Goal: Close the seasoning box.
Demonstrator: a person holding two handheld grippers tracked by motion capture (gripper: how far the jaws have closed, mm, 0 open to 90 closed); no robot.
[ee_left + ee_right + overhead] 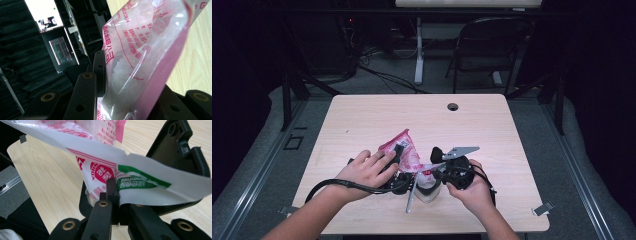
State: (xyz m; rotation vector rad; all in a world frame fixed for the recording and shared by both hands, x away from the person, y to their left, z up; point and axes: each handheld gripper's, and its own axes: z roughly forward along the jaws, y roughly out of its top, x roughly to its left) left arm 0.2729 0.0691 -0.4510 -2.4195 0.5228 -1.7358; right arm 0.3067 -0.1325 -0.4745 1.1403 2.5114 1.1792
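A plastic bag (pixel 406 149) printed in pink and red, with white granules inside, is held over the near middle of the wooden table (pixel 362 120). My left gripper (pixel 401 155) is shut on the bag (pixel 140 50), whose pink edge runs between the jaws. My right gripper (pixel 434 171) faces it from the right, shut on the bag's flat white edge strip (pixel 150 185), which carries a green label. The strip's upper edge has a small notch. A black housing (pixel 180 152) stands behind the strip. A hand holds each gripper.
The table has a cable hole (pixel 453 106) near its far edge. Beyond it stand a folding chair (pixel 492 45) and a white desk leg (pixel 418 50). A metal clip (pixel 543 209) sits at the table's near right corner. A lit monitor (pixel 45 15) glows in the dark room.
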